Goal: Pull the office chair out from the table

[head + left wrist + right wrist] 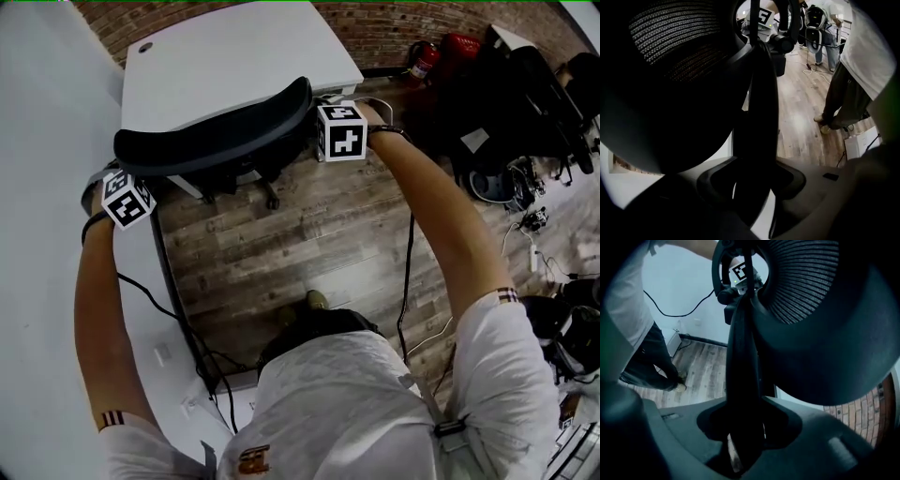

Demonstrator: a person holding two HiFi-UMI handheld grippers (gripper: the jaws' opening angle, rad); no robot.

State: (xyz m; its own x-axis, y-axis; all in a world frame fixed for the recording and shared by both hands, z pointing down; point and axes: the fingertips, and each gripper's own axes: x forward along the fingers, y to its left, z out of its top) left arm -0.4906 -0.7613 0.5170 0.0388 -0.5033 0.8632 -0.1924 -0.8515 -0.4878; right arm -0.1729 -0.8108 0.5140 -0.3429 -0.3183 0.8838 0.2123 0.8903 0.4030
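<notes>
Head view: the office chair (216, 131) is tucked in, its backrest at the near edge of the white tabletop (234, 52).
Grip, left: the left tool (752, 185) is narrowed onto the backrest's side frame.
Grip, right: the right tool (745, 427) is clamped the same way on the opposite side.
Done: both holds look set (judging by the filled jaws).
Remaining: the pull itself, back over the wood floor (281, 248).
Hidden: the seat and most of the base; pad contact is too dark to confirm.

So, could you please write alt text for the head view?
From above: a person clamps the left hand-held gripper and right hand-held gripper on the ends of a black office chair backrest at a white table.
</notes>
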